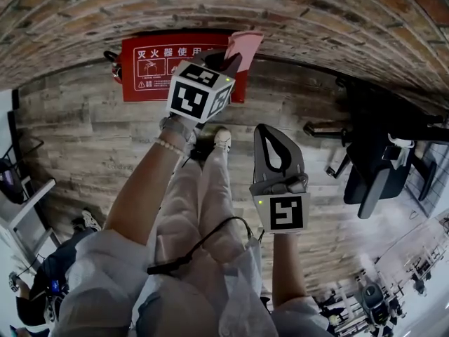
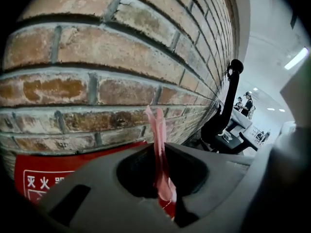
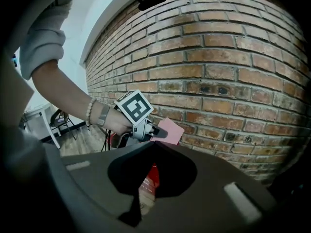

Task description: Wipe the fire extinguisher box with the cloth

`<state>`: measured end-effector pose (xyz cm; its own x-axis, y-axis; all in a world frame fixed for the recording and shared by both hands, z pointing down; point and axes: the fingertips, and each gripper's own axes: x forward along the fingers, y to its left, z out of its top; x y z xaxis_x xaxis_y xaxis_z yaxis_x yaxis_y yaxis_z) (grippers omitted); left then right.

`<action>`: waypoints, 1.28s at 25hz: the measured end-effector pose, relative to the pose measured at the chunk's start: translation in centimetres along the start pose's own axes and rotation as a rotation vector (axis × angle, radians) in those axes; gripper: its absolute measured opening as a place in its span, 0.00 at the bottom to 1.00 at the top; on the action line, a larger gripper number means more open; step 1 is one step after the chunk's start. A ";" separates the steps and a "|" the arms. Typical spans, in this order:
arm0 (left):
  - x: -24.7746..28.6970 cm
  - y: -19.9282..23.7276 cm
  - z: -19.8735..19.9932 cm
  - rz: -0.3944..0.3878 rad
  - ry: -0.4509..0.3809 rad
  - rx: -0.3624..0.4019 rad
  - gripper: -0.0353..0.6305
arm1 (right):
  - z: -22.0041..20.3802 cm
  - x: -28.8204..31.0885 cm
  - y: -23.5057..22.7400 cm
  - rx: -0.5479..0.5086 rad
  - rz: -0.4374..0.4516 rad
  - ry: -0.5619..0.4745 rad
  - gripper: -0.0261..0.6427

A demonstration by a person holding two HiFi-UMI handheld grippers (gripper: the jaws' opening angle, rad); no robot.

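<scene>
The fire extinguisher box [image 1: 151,65], red with white print, stands at the foot of the brick wall [image 1: 280,5]. We hold our left gripper [image 1: 226,63] over its right end, jaws clamped on the pink cloth [image 1: 243,45], which sticks out toward the bricks. Our right gripper [image 1: 265,130] hangs nearer us above the wooden floor [image 1: 91,139], jaws pressed together on nothing.

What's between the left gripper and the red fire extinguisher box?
Only the pink cloth, clamped in the left gripper, as the left gripper view shows.
</scene>
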<state>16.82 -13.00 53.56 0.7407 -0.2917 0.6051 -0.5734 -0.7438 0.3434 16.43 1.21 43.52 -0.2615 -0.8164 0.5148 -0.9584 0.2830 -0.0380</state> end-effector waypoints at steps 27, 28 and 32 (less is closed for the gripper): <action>4.6 5.0 -4.6 0.171 0.260 -0.025 0.07 | -1.5 2.3 0.3 0.020 0.048 0.041 0.05; 4.6 5.0 -4.7 0.172 0.261 -0.019 0.07 | -1.4 2.4 0.4 0.018 0.050 0.042 0.05; 4.1 5.6 -4.7 0.185 0.251 -0.012 0.07 | -1.2 2.7 0.6 0.014 0.056 0.041 0.05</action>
<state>15.06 -15.56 61.33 0.5147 -0.2623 0.8162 -0.6953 -0.6847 0.2185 15.25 -0.19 45.89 -0.3104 -0.7783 0.5459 -0.9439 0.3203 -0.0800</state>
